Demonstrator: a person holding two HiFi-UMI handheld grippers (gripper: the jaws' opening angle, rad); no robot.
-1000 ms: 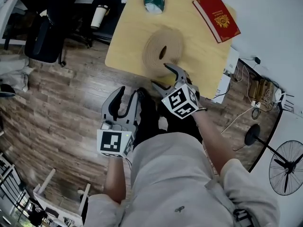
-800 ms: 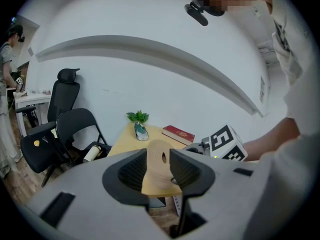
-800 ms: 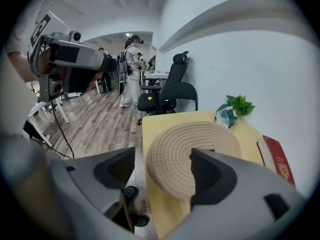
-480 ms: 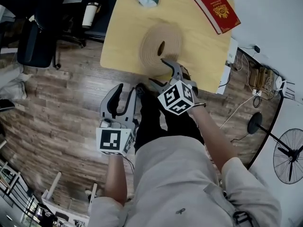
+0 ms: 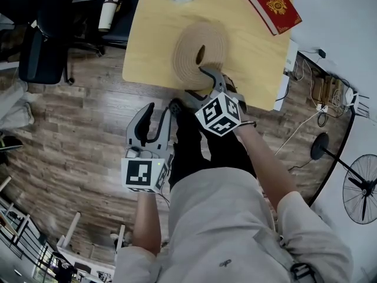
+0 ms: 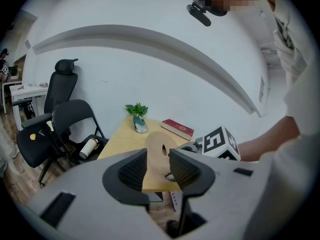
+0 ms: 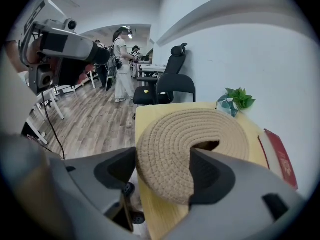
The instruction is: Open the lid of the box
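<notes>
Since its lid point(image 5: 203, 43) is on, box point(image 5: 187, 80) contents hidden.

The woven lid point(image 5: 202, 53) is tan, its rope coiled in concentric rings. The table point(image 5: 147, 46) is pale yellow wood. The book point(image 5: 268, 5) is red with a gold emblem. The floor point(image 5: 76, 117) is streaky brown planking. The office chair point(image 5: 41, 58) is black, the cup point(image 5: 106, 15) white with a dark top, the plant point(image 6: 136, 109) green.
</notes>
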